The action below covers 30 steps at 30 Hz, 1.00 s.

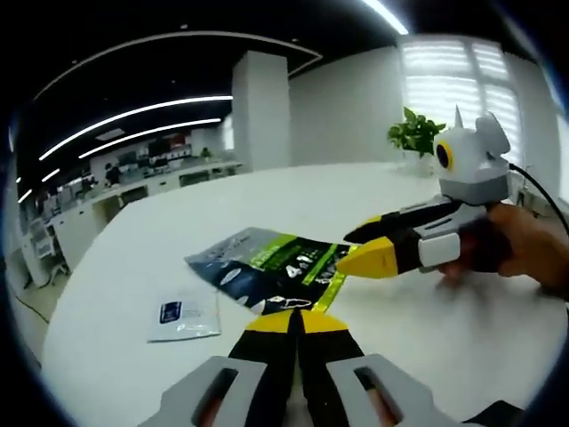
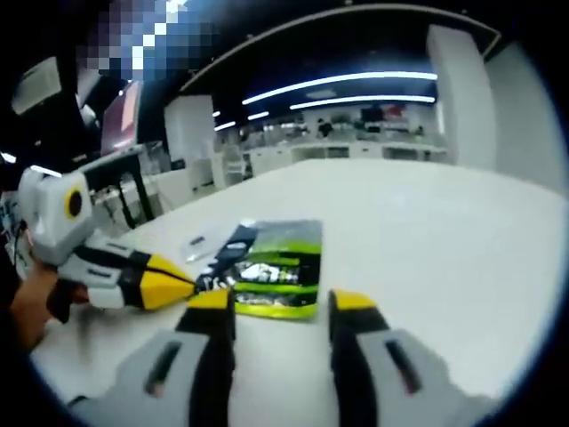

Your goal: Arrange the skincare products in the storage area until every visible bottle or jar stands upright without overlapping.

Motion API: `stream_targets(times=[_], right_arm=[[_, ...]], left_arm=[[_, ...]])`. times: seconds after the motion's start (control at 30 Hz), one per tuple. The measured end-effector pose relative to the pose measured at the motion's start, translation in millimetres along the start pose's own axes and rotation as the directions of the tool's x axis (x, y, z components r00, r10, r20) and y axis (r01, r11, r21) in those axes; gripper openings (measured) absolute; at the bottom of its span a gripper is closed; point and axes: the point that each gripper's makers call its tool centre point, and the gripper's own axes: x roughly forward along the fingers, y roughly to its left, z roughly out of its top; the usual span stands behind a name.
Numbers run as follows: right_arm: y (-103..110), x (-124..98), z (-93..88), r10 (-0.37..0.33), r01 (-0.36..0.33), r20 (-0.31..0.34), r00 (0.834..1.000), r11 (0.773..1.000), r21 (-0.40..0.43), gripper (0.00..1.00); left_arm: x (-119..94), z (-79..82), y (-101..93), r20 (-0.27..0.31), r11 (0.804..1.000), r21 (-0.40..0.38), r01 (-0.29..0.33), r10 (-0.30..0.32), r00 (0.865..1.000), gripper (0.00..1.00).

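Sachets [image 1: 271,271] lie flat on the table [image 1: 462,329]; my left gripper [image 1: 296,322], jaws together, pins their edge while my right gripper [image 2: 280,307], jaws apart, lines up.

The left gripper [image 1: 296,322] has its yellow-tipped jaws pressed together, pointing forward low. The right gripper [image 2: 280,307] holds its jaws parted; a hand [image 1: 520,249] grips it from behind, level and reaching in

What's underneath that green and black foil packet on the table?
The green and black foil packet lies flat on the white round table. A small white sachet lies apart beside it. Anything beneath the packet is covered.
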Motion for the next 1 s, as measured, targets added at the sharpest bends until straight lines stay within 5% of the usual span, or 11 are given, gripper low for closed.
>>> stream_targets(times=[0.63, 1.0], right_arm=[[3, 3, -1.8, 0.063, -0.064, -0.029, 0.998, 0.998, -0.021, 0.33], [18, -6, 5.8, 0.126, -0.129, 0.044, 0.991, 0.989, 0.071, 0.27]], left_arm=[[1, 1.3, 11.8, -0.002, 1.000, -0.027, -0.002, 0.002, 1.000, 0.00], [-1, -1.8, 1.2, 0.009, 0.996, -0.089, 0.013, -0.012, 1.000, 0.00]])
